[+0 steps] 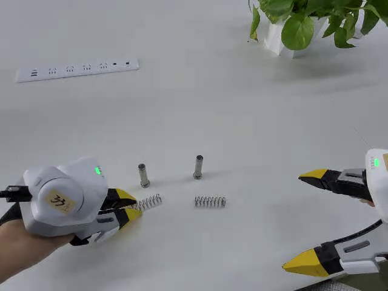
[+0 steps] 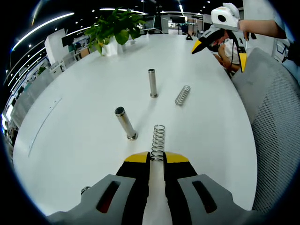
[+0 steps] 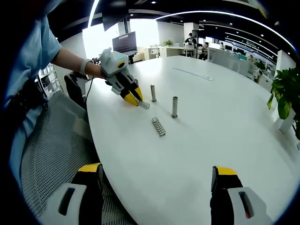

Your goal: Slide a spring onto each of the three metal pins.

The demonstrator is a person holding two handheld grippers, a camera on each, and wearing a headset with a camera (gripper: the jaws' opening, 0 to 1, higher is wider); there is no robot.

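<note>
The left gripper (image 1: 134, 205) has its yellow-tipped jaws clamped on one end of a thin wire coil spring (image 1: 148, 202), which lies on the smooth white table (image 1: 242, 109). The right gripper (image 1: 292, 221) has its jaws wide apart and touches nothing. Two shiny round metal pins, the left pin (image 1: 143, 175) and the right pin (image 1: 198, 167), stand upright just beyond. A second spring (image 1: 210, 201) lies near the right pin.

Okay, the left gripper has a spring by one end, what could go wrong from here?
1. The left gripper pinches only the tip of the spring, so it may droop, slip or flick away when lifted.
2. The nearest pin stands upright close beside the jaws; a bump could topple it.
</note>
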